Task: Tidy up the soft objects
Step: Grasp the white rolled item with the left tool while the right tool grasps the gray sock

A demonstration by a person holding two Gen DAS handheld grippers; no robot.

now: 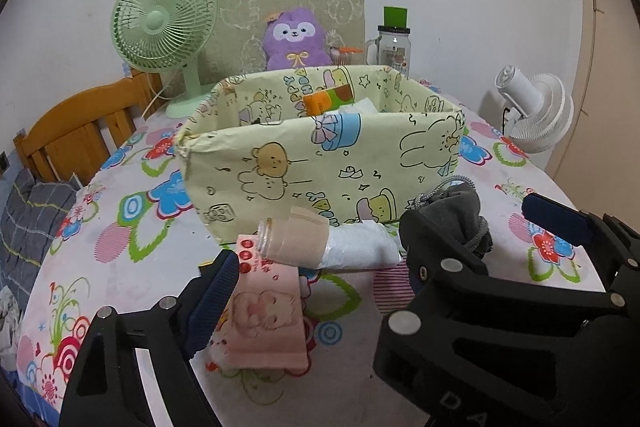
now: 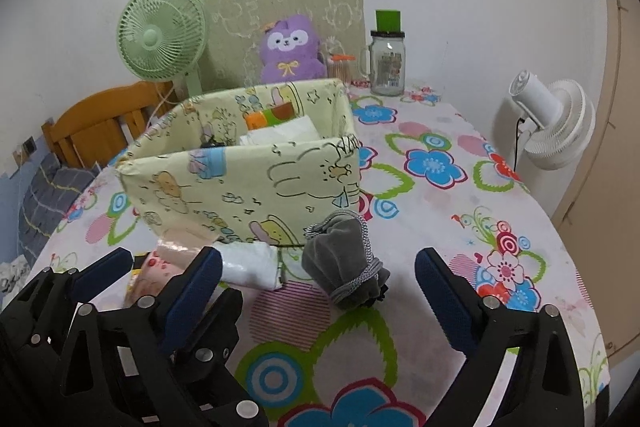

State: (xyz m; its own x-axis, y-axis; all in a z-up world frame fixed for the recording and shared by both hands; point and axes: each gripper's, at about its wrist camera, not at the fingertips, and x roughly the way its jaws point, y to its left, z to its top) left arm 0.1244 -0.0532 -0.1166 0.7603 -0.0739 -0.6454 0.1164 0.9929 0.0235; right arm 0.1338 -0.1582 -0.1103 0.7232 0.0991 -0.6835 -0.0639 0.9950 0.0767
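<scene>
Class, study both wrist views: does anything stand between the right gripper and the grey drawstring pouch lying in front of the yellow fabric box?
Nothing visible does. The right gripper is open, and the grey drawstring pouch lies on bare tablecloth just ahead of its fingertips. The white roll lies to the pouch's left, beside the path.

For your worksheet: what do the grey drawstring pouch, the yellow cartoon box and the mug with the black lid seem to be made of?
Grey drawstring pouch: soft, velvety fabric, matte, folds and slumps, braided cord.
Yellow cartoon box: probably card covered in printed paper or film; creased, slightly glossy.
Mug with the black lid: clear glass, likely; transparent, shiny.
</scene>
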